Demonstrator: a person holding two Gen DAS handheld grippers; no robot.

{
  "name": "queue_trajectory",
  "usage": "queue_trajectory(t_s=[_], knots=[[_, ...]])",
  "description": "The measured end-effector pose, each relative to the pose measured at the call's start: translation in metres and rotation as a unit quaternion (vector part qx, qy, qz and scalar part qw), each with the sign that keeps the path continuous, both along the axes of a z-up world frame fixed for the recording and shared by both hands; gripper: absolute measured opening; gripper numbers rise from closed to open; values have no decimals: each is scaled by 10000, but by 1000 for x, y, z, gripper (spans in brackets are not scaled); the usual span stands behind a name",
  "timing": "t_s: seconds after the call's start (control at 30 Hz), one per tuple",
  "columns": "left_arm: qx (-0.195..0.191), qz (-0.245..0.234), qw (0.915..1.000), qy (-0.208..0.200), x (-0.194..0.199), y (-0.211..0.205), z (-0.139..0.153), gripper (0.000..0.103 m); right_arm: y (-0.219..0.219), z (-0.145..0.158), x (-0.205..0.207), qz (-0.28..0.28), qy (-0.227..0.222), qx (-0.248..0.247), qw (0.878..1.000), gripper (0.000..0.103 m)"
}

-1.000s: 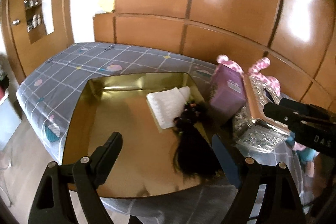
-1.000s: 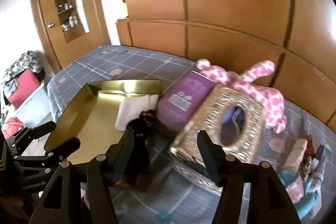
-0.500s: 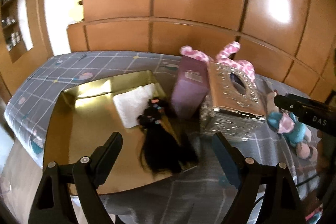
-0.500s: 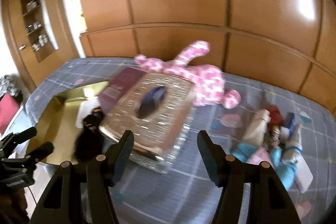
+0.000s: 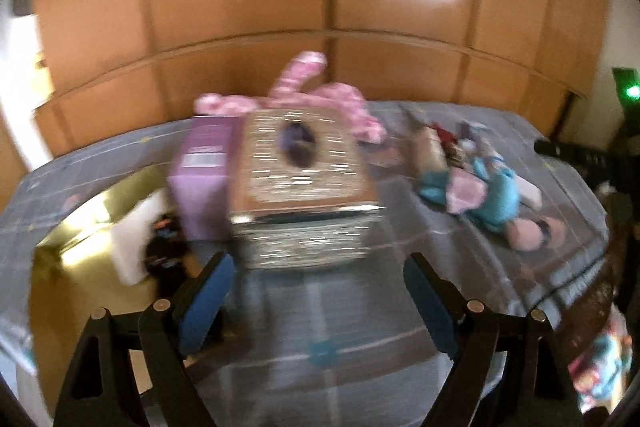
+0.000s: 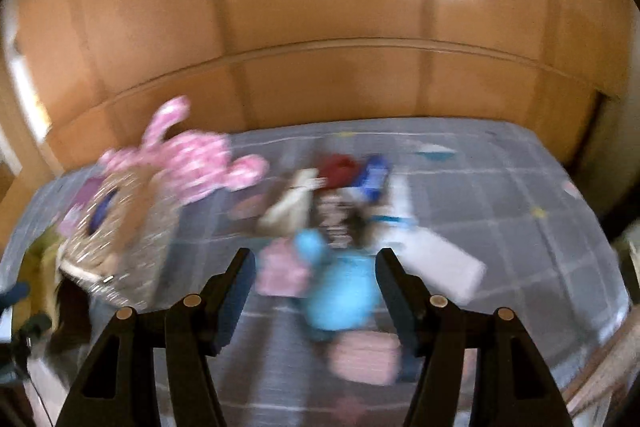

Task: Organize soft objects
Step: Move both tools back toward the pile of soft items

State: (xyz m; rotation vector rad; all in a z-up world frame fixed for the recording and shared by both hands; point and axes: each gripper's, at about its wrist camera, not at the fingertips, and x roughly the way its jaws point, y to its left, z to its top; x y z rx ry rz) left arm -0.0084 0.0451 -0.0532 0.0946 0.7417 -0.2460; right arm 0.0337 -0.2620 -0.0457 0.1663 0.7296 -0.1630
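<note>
Both views are motion-blurred. My left gripper (image 5: pixel 318 291) is open and empty above the grey checked bed, in front of a glittery tissue box (image 5: pixel 304 187). A gold tray (image 5: pixel 68 267) at left holds a white cloth (image 5: pixel 132 239) and a black hair piece (image 5: pixel 168 255). A pink spotted plush (image 5: pixel 312 99) lies behind the box. My right gripper (image 6: pixel 316 279) is open and empty, hovering over a blue and pink plush doll (image 6: pixel 336 291) in a pile of soft toys (image 6: pixel 340 195). The pink plush (image 6: pixel 192 159) also shows in the right wrist view.
A purple box (image 5: pixel 204 175) stands left of the tissue box. The tissue box (image 6: pixel 116 227) sits at left in the right wrist view. A white flat item (image 6: pixel 436 259) lies right of the doll. Wooden wardrobe panels (image 5: pixel 320 7) back the bed.
Both grippers have swung right. The tray has slid to the left edge of the left view. The toy pile has come under the right gripper. Both stay open.
</note>
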Motion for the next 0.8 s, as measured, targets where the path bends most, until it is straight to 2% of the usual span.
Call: queue_trajectory(t_s=[0.17, 0.27, 0.5, 0.6, 0.8], knots=[[11, -713, 9972, 246, 9, -46, -11, 87, -74, -1, -30, -1219, -101, 419, 9916, 63], [92, -1020, 9940, 391, 15, -74, -19, 84, -99, -4, -42, -1606, -100, 594, 9852, 64], [49, -1794, 9803, 827, 29, -139, -33, 69, -115, -22, -49, -1756, 16, 731, 9817, 64], [92, -2289, 9705, 745, 24, -169, -34, 69, -117, -32, -48, -1728, 61, 843, 9813, 64], [689, -3542, 9319, 364, 6, -235, -45, 71, -127, -36, -54, -1731, -266, 1336, 9754, 64]])
